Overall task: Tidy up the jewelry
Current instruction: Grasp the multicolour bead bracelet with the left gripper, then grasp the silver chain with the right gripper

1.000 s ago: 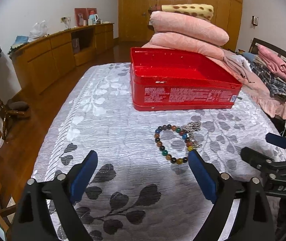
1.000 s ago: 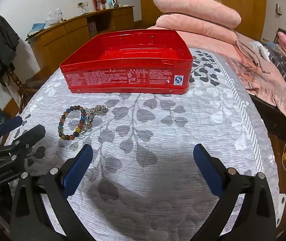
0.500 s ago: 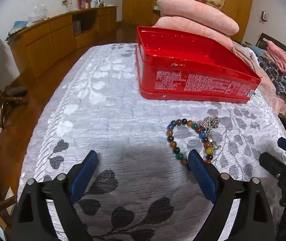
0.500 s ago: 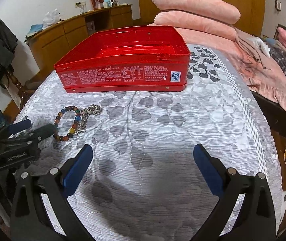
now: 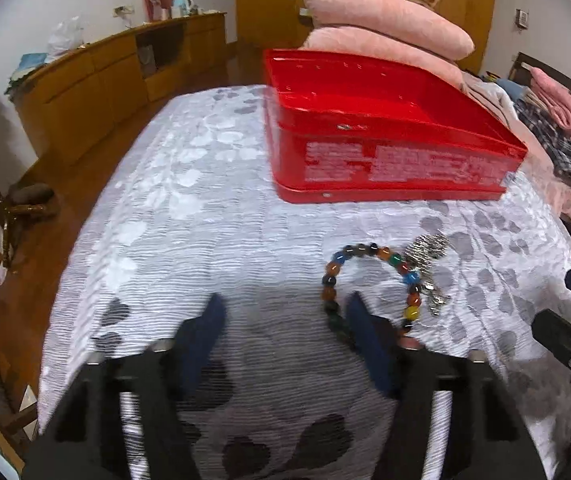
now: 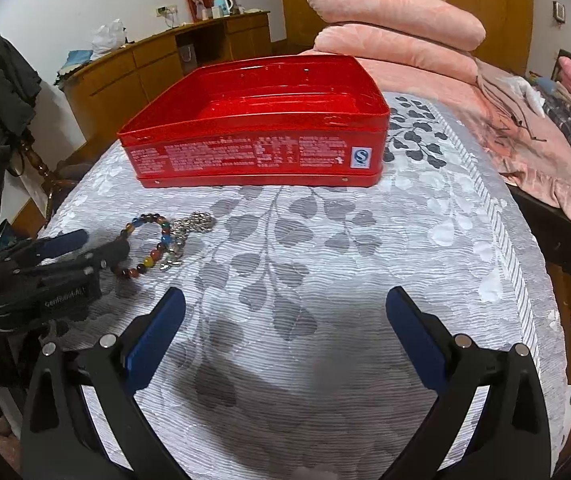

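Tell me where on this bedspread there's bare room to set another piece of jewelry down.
The widest bare stretch of bedspread lies right of the bead bracelet, between the red tin and the right gripper. Another bare strip runs left of the tin. It's crowded at the bracelet, where the silver chain and left gripper cluster.

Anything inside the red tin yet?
The red tin shows only bare red floor and walls in both views. Its near wall hides the front floor strip. The beaded bracelet lies outside.

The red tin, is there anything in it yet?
Cannot tell fully: the visible part of the tin looks bare. The bracelet and silver chain lie outside on the bedspread.
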